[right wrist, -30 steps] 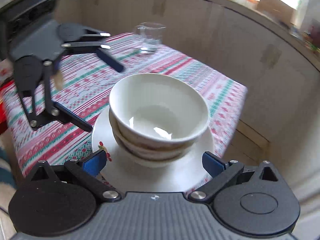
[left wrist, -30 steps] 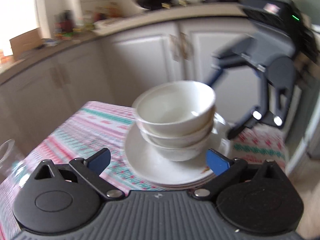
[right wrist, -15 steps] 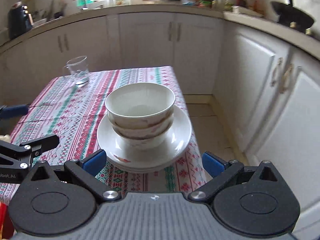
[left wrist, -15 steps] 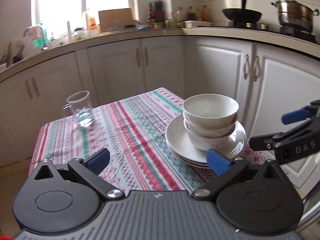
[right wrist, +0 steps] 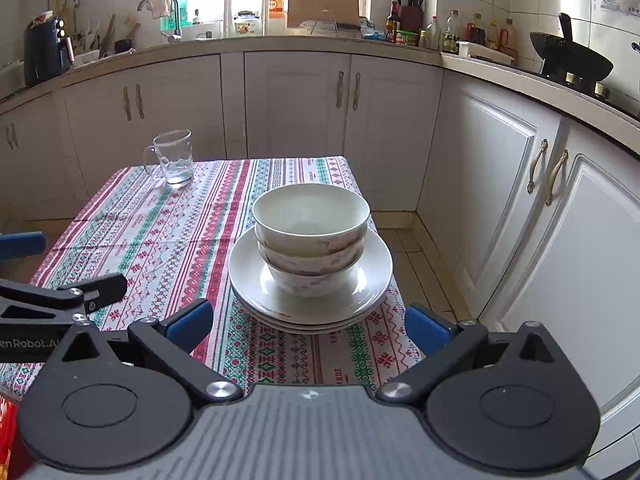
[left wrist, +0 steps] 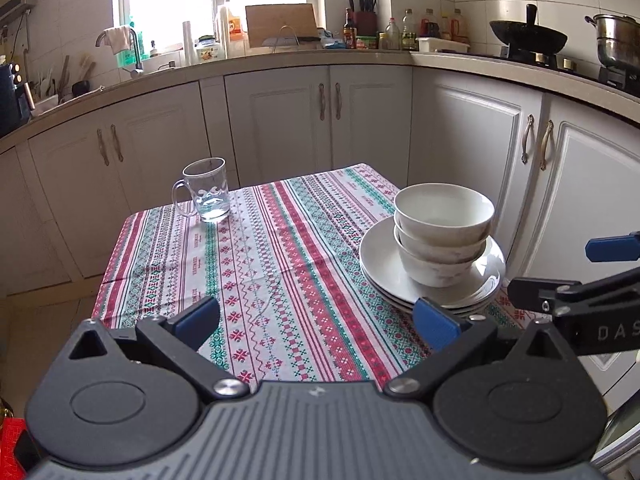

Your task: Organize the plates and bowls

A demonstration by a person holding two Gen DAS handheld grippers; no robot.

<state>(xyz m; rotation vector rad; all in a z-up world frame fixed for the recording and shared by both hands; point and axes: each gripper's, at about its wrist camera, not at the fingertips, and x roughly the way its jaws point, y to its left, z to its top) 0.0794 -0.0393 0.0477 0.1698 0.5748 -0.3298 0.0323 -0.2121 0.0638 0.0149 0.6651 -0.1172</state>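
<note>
So the bowls [right wrist: 310, 236] are nested three deep on top of the plates [right wrist: 310, 304], and that whole pile sits on the right side of the table near its edge, closer to my end than the far one. From the right wrist view the stack looks fairly straight, though the top bowl seems a touch off-centre on the ones below; can't say for sure with the fisheye bending everything.

My right gripper [right wrist: 308, 322] is spread wide and empty, lined up in front of the pile but not touching it. The left gripper [left wrist: 316, 316] is also wide open with nothing in it, sitting off to the left of the pile over the striped tablecloth [left wrist: 272, 256]. Each tool shows up at the edge of the other one's view, so they're close neighbours.

To me this looks basically done, stacking-wise. What worries me: the pile is near the table edge, so a bump from either open finger could shove it toward the drop. Bowls nested on smooth plates will probably slide easily too. And the cloth could drag everything if a finger snags it, including the glass mug [left wrist: 206, 190] sitting well away at the far left corner
</note>
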